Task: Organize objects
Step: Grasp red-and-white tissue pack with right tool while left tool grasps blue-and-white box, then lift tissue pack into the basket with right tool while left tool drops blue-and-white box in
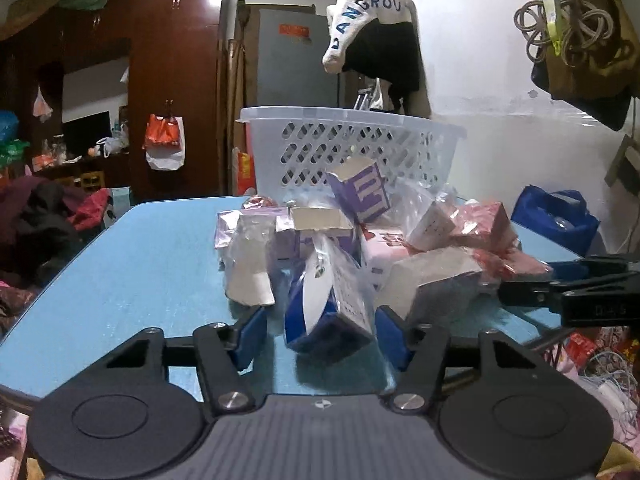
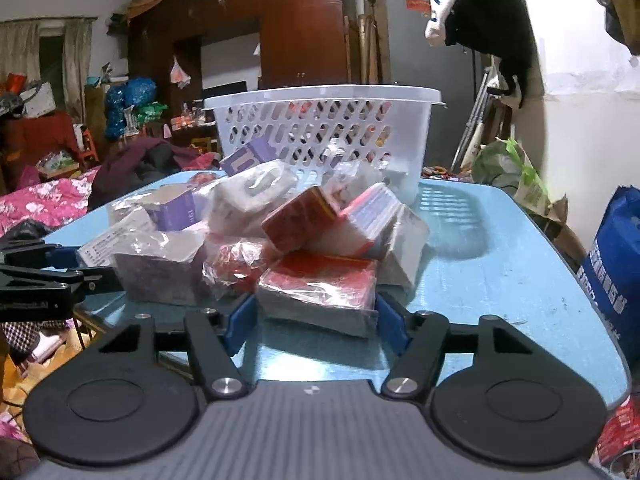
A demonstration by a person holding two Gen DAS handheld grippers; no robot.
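A pile of plastic-wrapped boxes lies on a blue table [image 1: 120, 280] in front of a white perforated basket [image 1: 352, 148]. In the left wrist view my left gripper [image 1: 320, 334] is open, its blue pads on either side of a blue and white wrapped box [image 1: 332, 316]. In the right wrist view my right gripper [image 2: 316, 320] is open, its blue pads flanking a red-topped wrapped box [image 2: 320, 292] at the pile's near edge. The basket [image 2: 324, 136] stands behind the pile. Each gripper shows at the edge of the other's view: the right one [image 1: 568, 292], the left one [image 2: 52, 276].
Purple boxes [image 1: 364, 192], white boxes [image 1: 432, 280] and red boxes [image 2: 300, 220] make up the pile. A blue bag [image 2: 616, 276] stands right of the table. Clothes [image 1: 48, 216] and clutter lie left. A wardrobe [image 1: 172, 80] stands behind.
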